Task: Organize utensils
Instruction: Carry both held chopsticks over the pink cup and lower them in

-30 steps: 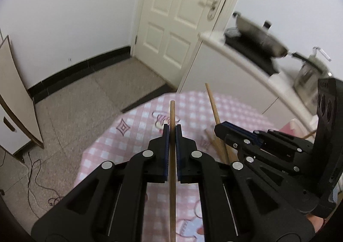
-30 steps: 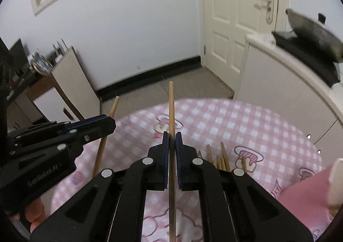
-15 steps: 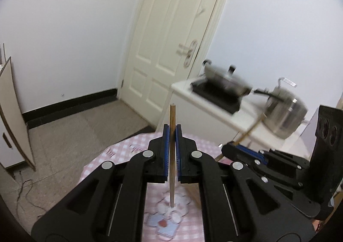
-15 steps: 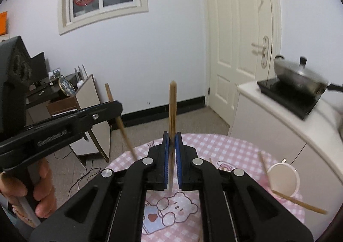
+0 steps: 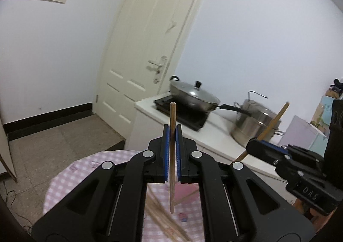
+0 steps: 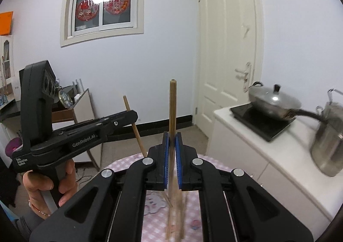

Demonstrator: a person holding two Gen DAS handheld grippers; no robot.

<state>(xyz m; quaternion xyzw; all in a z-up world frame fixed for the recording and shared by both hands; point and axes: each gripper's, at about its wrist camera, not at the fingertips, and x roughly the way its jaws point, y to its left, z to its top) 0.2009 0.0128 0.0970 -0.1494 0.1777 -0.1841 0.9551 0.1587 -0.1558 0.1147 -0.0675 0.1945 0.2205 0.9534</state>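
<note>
A: Big picture first: the round worktop (image 5: pixel 64 179) with its pink checked cloth sits low and near, and off to the right there's a white counter (image 6: pixel 285 152) carrying a lidded pan (image 5: pixel 194 96) and a steel pot (image 5: pixel 255 126).

B: And both tools are up in the air above that cloth. The left tool (image 5: pixel 172 134) is clamped tight on one chopstick (image 5: pixel 172 156), which stands nearly upright between the blue pads, both ends free.

A: Same on the other side: the right tool (image 6: pixel 172 141) is closed on its own chopstick (image 6: pixel 172 117), also about vertical, top end poking well above the pads.

B: More loose chopsticks (image 5: pixel 163 216) lie blurred on the cloth below. Those look like what's left to sort.

A: What worries you here?

B: Thin round sticks pinched at one spot. I'd say either could pivot or slip through the pads on a quick swing. And the two tools are close; the sticks could knock each other.

A: Pose?

B: Both tools point slightly downward across the worktop. From the right view, a hand (image 6: pixel 49 184) is wrapped round the left tool's handle, and that stick leans away to the left.
</note>
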